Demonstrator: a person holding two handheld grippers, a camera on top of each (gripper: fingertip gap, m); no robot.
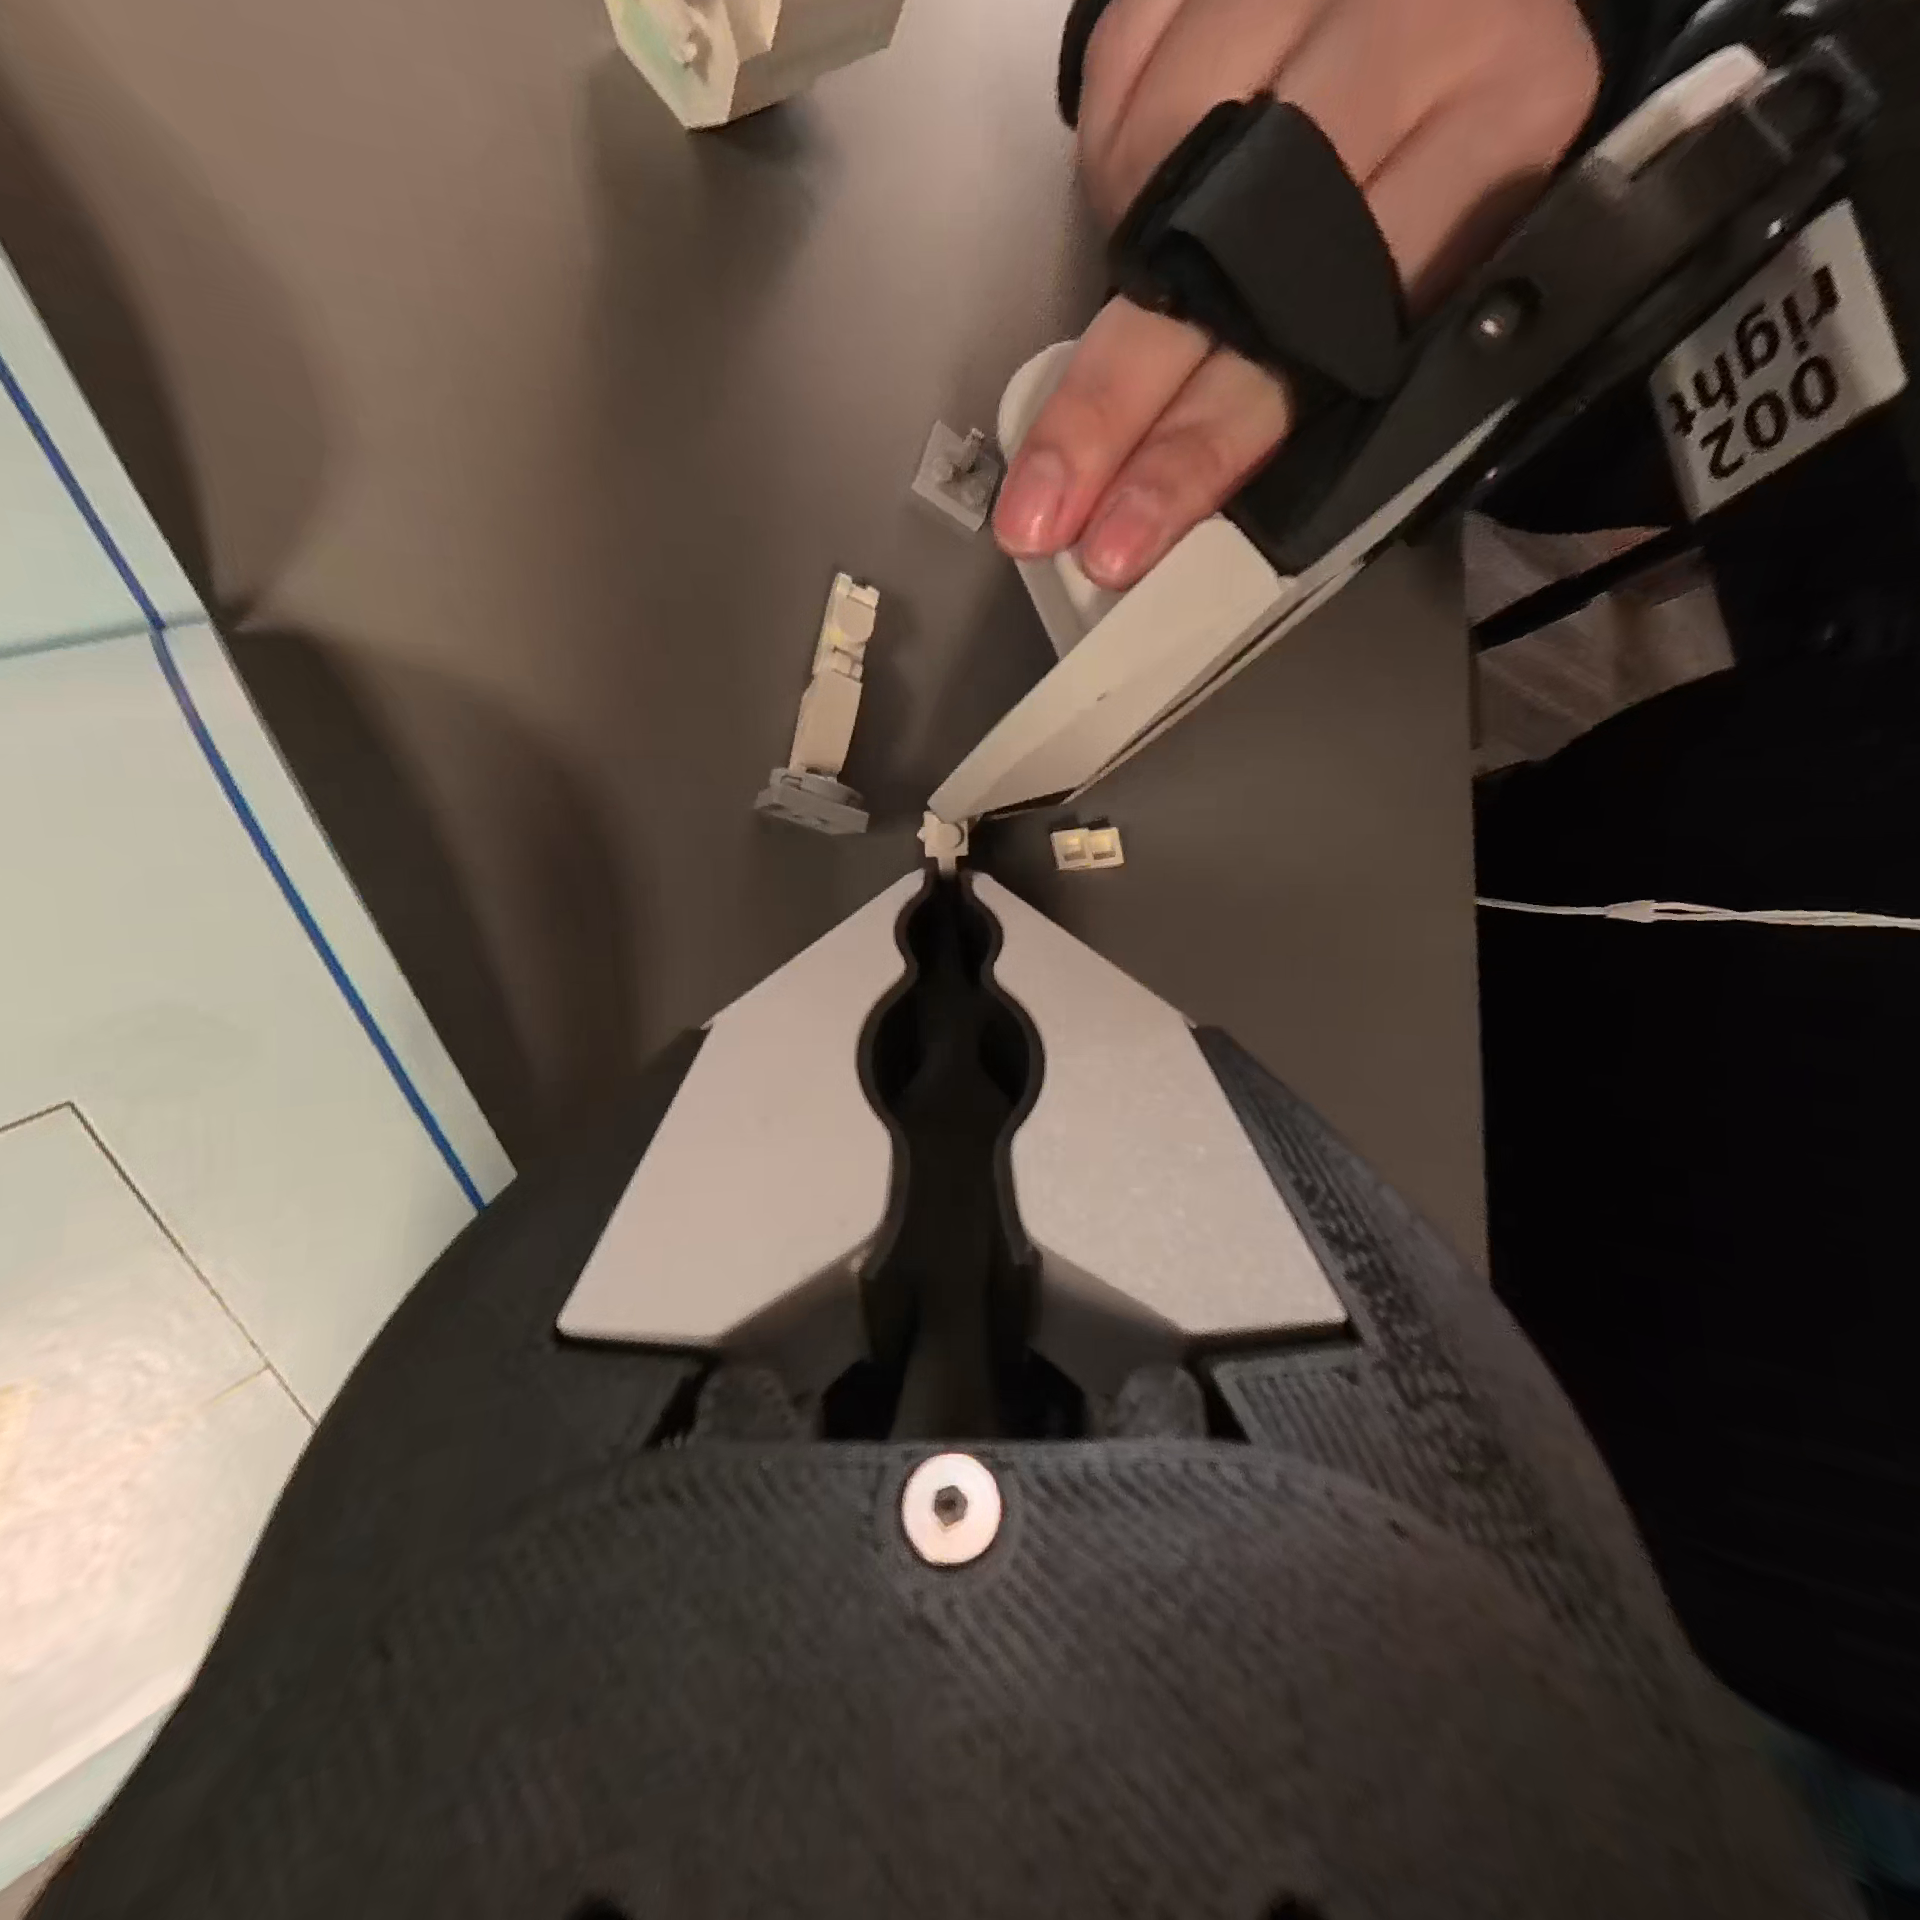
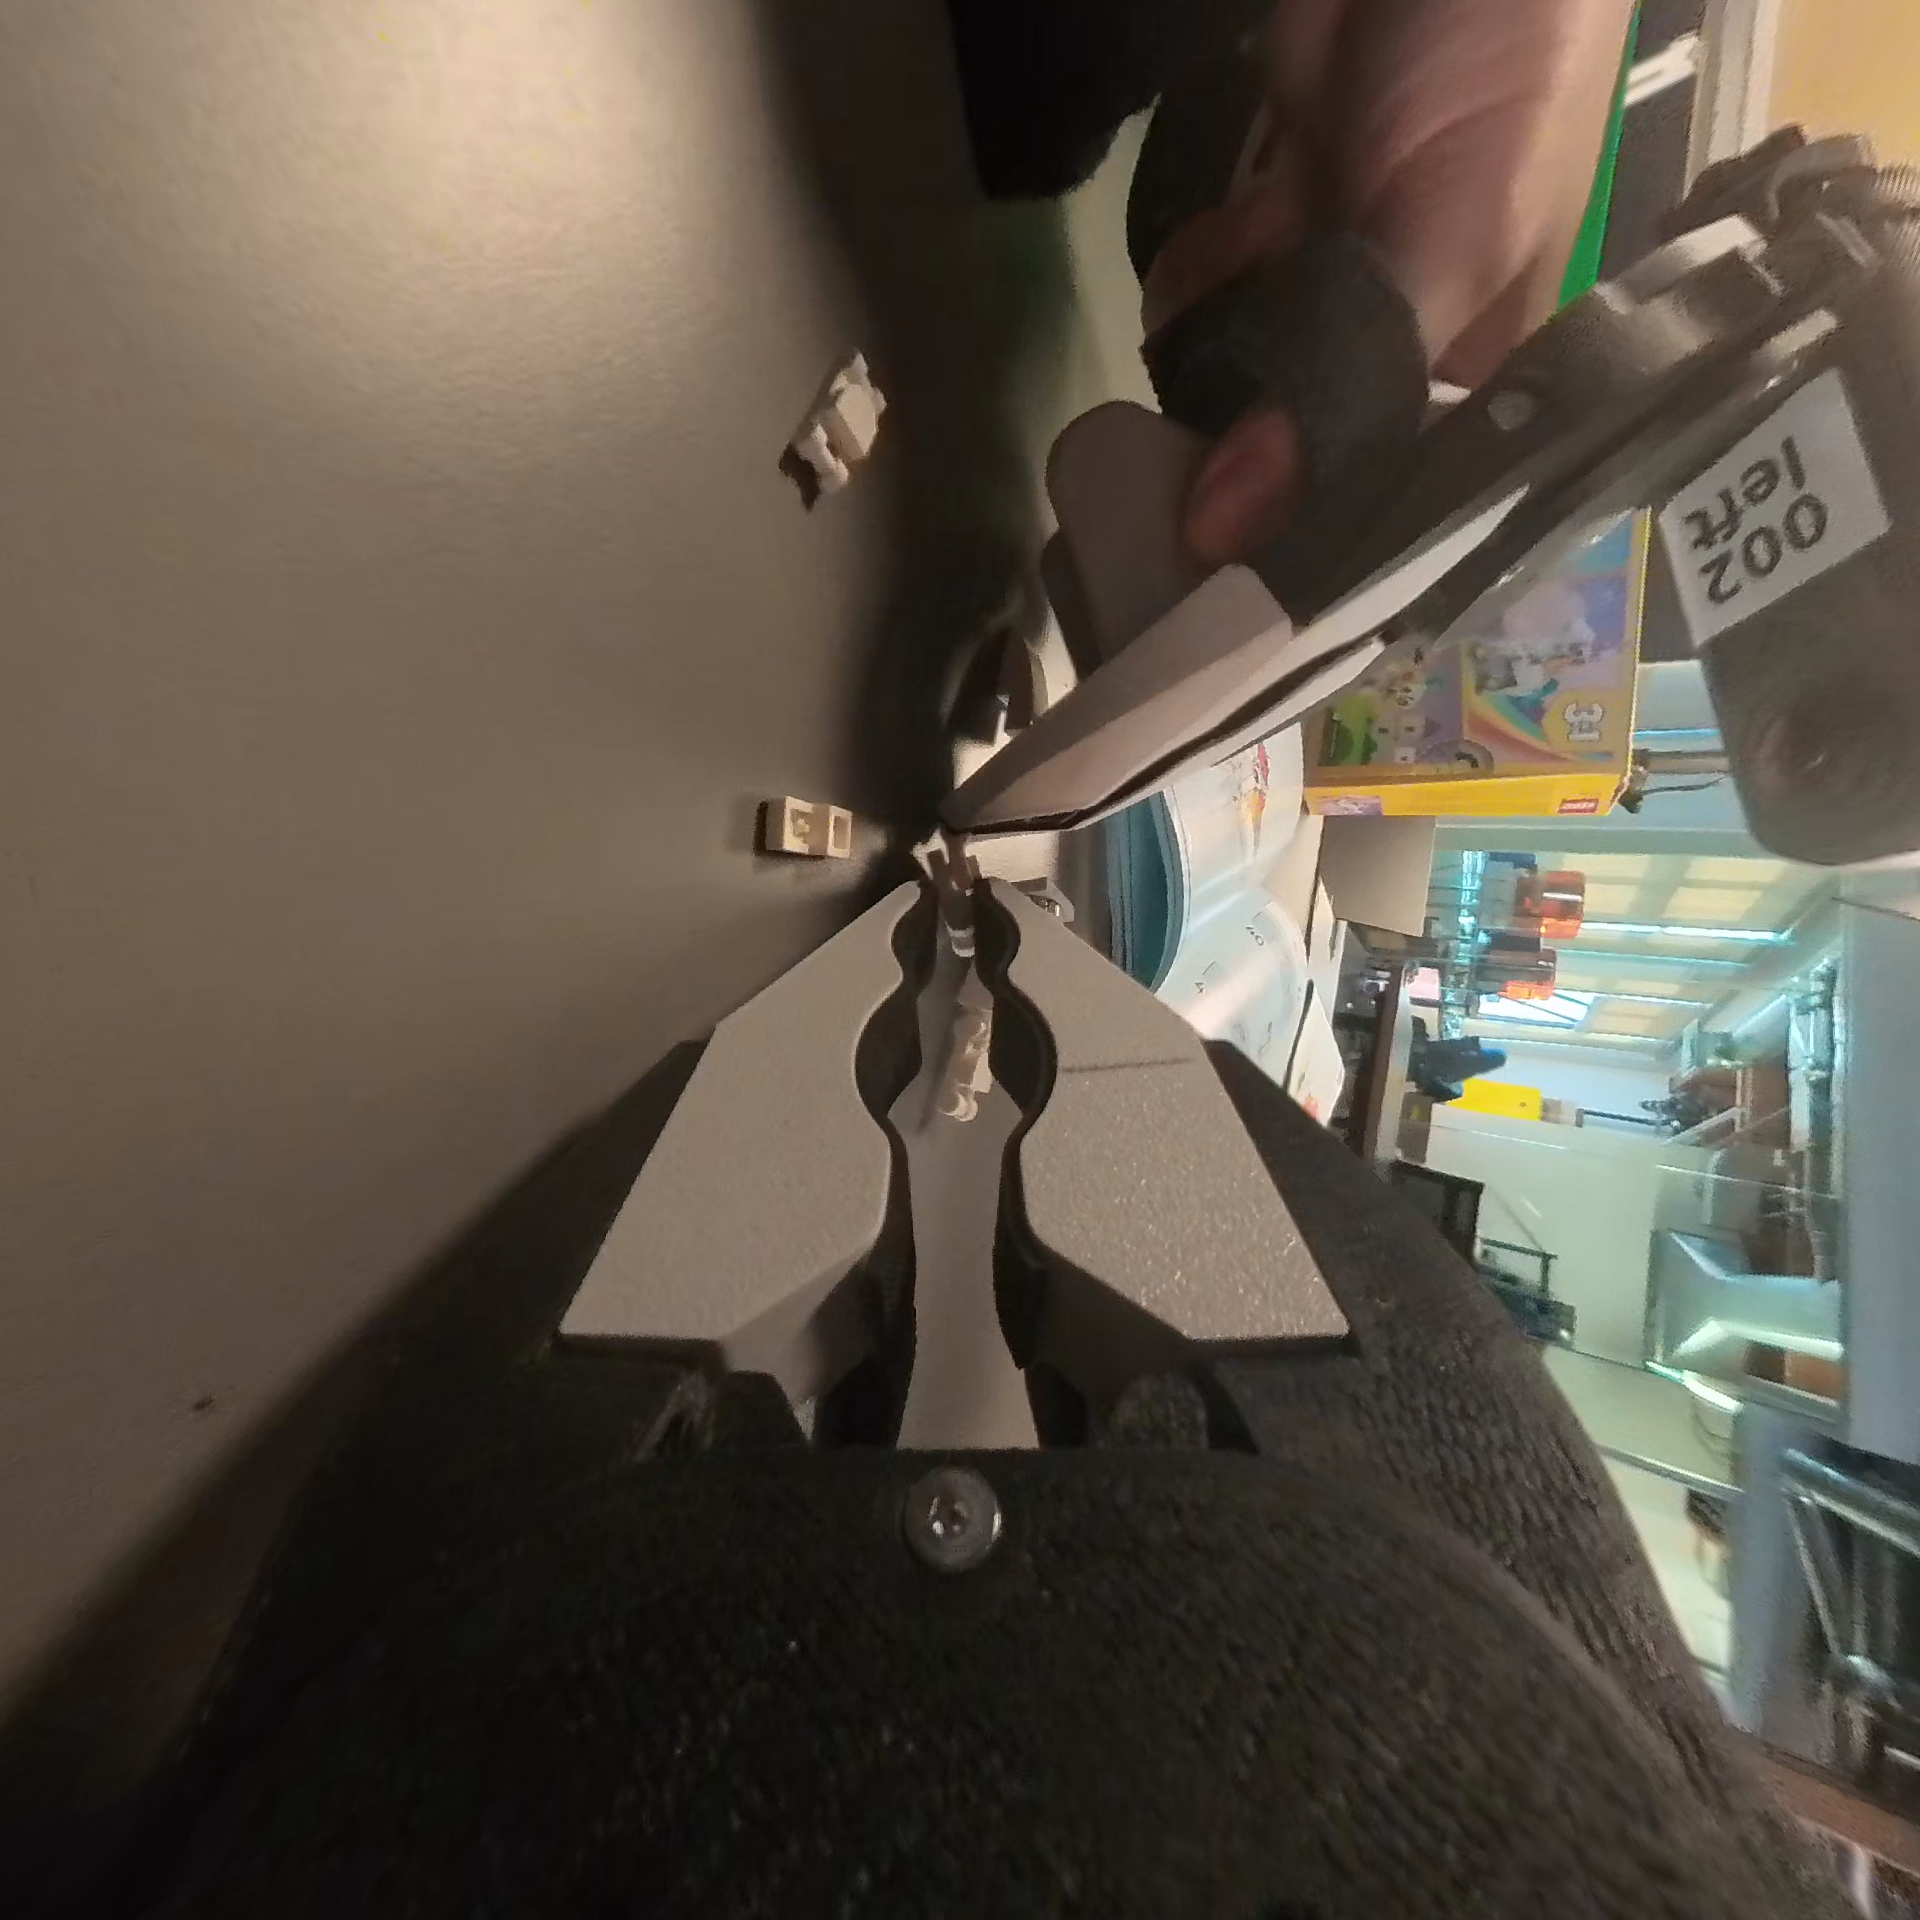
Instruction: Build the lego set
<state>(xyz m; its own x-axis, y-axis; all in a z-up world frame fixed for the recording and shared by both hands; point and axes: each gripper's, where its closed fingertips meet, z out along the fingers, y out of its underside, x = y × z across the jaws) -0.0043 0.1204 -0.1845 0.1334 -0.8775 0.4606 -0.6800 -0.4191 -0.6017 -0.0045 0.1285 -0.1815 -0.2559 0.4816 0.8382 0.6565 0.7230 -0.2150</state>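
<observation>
My left gripper (image 1: 945, 878) is shut on a small white lego piece (image 1: 945, 837) that sticks out of its tips. My right gripper (image 2: 951, 883) is shut on a slim white and tan lego piece (image 2: 958, 935) that runs back through the gap between its fingers. The two grippers meet tip to tip just above the dark table (image 1: 623, 416). The right gripper (image 1: 951, 810) touches the white piece from above. The left gripper (image 2: 961, 810) reaches in from the upper right in the right wrist view.
A white two-stud brick (image 1: 1081, 847) (image 2: 800, 826) lies beside the tips. A tan limb on a grey base (image 1: 831, 717), a small grey plate (image 1: 951, 473) and a large white build (image 1: 727, 62) lie farther off. A tan piece (image 2: 842, 426), a yellow box (image 2: 1475, 717) and an open booklet (image 2: 1247, 883) also show. Only a small space, under 4 cm, lies between the two pairs of fingers. The small grey plate (image 1: 951, 473) sits 7 cm or so from the ends of my right fingers.
</observation>
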